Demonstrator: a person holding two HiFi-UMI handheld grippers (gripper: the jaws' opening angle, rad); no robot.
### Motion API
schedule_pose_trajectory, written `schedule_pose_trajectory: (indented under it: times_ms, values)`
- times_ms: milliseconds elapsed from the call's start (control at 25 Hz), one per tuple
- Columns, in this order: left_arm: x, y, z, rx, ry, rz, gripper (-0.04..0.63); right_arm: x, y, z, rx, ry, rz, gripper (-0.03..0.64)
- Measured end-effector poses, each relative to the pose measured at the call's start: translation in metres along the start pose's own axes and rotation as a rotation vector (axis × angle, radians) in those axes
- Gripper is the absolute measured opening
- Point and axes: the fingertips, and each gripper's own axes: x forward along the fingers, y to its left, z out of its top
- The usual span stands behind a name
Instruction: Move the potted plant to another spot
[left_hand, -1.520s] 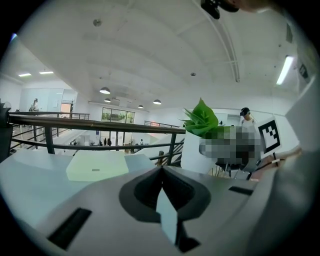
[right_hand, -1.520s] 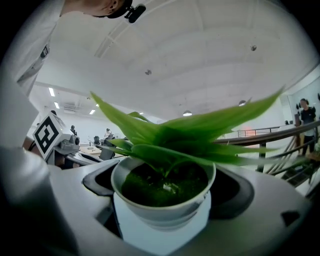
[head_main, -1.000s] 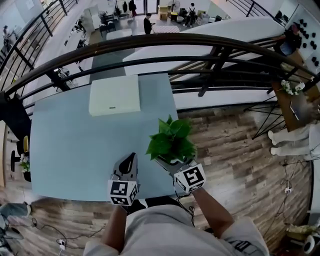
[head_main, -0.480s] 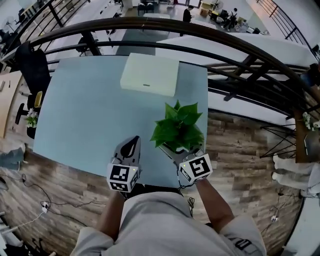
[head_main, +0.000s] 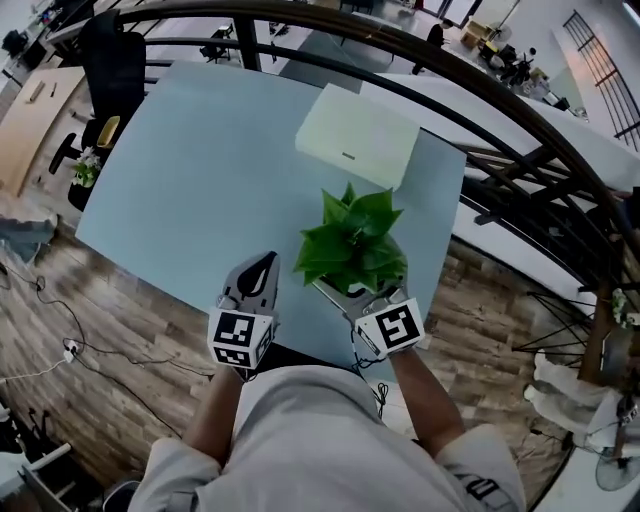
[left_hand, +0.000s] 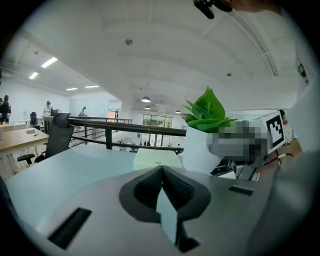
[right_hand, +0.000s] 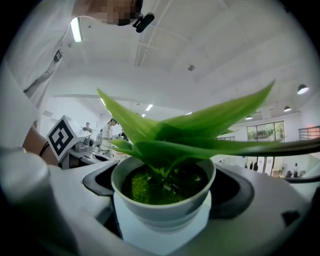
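Head view: the right gripper (head_main: 352, 297) clasps the pot under the plant (head_main: 352, 245), which is over the near right part of the table (head_main: 190, 170), on the near side of a white box (head_main: 357, 135). The left gripper (head_main: 262, 270) hovers near it, to its left.

Left gripper view: the left gripper (left_hand: 161, 170) has its jaws pressed together with nothing between them. The plant (left_hand: 207, 111) shows ahead to the right, with the box (left_hand: 156, 159) behind.

Right gripper view: the right gripper (right_hand: 162, 187) has its jaws spread to the width of the pot (right_hand: 162, 207), one on each side, gripping it. Leaves fan out above.
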Motion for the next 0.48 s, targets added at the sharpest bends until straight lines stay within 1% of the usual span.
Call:
schedule_pose_trajectory:
  times_ms: [200,480]
  values:
    - [-0.012,0.024,-0.005,-0.028,0.002,0.053,0.012,0.021,0.016,0.002,-0.005,0.015,0.066,0.546]
    - [-0.023,0.053,-0.015,-0.065,0.011,0.098,0.012,0.050,0.037,0.002,-0.012,0.047,0.135,0.546]
